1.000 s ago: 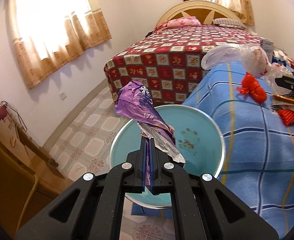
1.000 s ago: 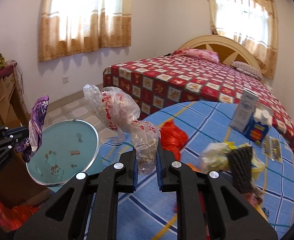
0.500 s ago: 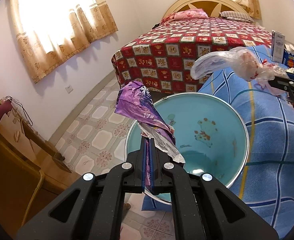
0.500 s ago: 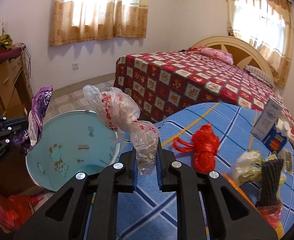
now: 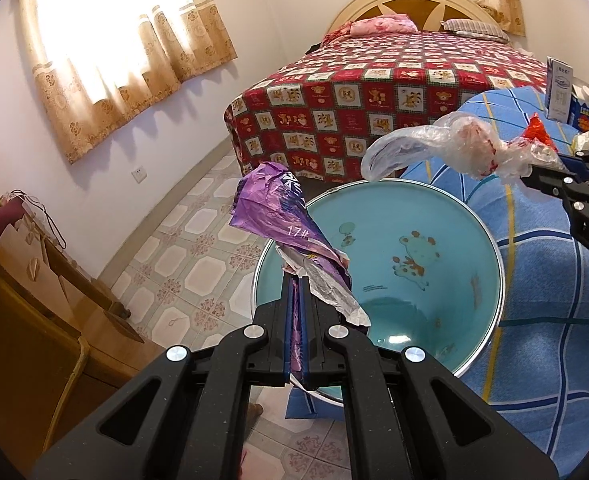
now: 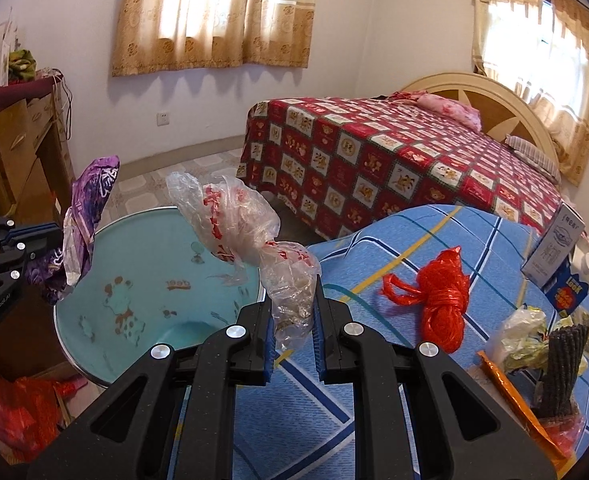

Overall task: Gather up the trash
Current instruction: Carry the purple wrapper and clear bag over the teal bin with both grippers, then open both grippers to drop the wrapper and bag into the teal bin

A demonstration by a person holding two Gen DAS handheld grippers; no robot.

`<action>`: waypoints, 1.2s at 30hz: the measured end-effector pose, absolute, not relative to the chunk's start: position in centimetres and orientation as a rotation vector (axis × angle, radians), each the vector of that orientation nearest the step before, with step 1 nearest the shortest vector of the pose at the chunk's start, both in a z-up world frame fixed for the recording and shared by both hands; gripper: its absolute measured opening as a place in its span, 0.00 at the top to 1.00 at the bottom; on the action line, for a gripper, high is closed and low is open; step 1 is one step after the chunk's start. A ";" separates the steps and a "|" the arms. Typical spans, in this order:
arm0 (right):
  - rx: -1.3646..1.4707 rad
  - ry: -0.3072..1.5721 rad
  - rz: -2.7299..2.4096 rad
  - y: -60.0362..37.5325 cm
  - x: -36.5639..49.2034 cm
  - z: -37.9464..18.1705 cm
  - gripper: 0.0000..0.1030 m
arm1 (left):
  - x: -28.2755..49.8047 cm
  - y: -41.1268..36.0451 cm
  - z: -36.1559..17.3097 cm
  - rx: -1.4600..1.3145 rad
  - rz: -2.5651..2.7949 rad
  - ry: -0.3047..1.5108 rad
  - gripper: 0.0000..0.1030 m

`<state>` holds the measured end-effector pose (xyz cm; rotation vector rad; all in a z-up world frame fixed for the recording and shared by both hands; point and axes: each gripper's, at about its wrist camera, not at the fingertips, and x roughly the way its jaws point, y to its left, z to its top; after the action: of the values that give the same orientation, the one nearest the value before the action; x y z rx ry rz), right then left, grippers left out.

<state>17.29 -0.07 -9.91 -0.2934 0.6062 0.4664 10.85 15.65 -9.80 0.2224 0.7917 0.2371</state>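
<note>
My left gripper (image 5: 297, 280) is shut on a crumpled purple wrapper (image 5: 282, 216) and holds it over the near rim of a turquoise basin (image 5: 434, 216). The wrapper also shows in the right wrist view (image 6: 90, 208). My right gripper (image 6: 293, 280) is shut on a clear plastic bag with red print (image 6: 234, 220), held above the basin's (image 6: 134, 248) right rim. In the left wrist view the bag (image 5: 454, 148) hangs over the basin's far right edge. More trash lies on the blue checked cloth (image 6: 374, 400): a red plastic bundle (image 6: 442, 300), a pale bag (image 6: 522, 332), an orange wrapper (image 6: 510, 392).
A bed with a red patchwork cover (image 6: 374, 152) stands behind. A wooden cabinet (image 5: 22, 320) is at the left. Cartons (image 6: 554, 252) stand at the cloth's far right, with a dark ribbed object (image 6: 562, 368) near them. A red bag (image 6: 10, 400) lies on the floor below the basin.
Both grippers have moved closer to the basin, which now looms larger. The clear bag has swung over the basin's rim. Both grips are unchanged.
</note>
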 end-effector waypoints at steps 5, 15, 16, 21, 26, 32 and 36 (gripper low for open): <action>-0.296 0.605 0.469 0.0 17.2 -9.9 0.85 | 10.9 15.5 -9.8 0.220 0.233 0.790 0.98; -0.309 0.605 0.485 0.6 16.8 -10.2 0.85 | 10.9 15.2 -9.9 0.216 0.226 0.792 0.98; -0.310 0.605 0.486 0.5 16.8 -10.2 0.85 | 10.9 15.2 -9.9 0.216 0.225 0.793 0.97; -0.311 0.604 0.491 0.6 16.7 -10.1 0.85 | 10.9 15.1 -10.0 0.213 0.223 0.794 0.97; -0.315 0.604 0.502 0.8 16.6 -10.1 0.85 | 10.9 14.8 -10.0 0.210 0.220 0.795 0.97; -0.313 0.613 0.536 1.2 16.3 -10.4 0.62 | 10.9 14.4 -9.9 0.197 0.211 0.789 0.93; -0.304 0.608 0.539 1.1 16.2 -10.3 0.43 | 10.7 14.4 -9.6 0.191 0.214 0.769 0.55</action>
<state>16.20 1.06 -10.29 -0.3045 0.6084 0.5390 10.72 14.36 -9.57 0.1915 0.7693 0.2145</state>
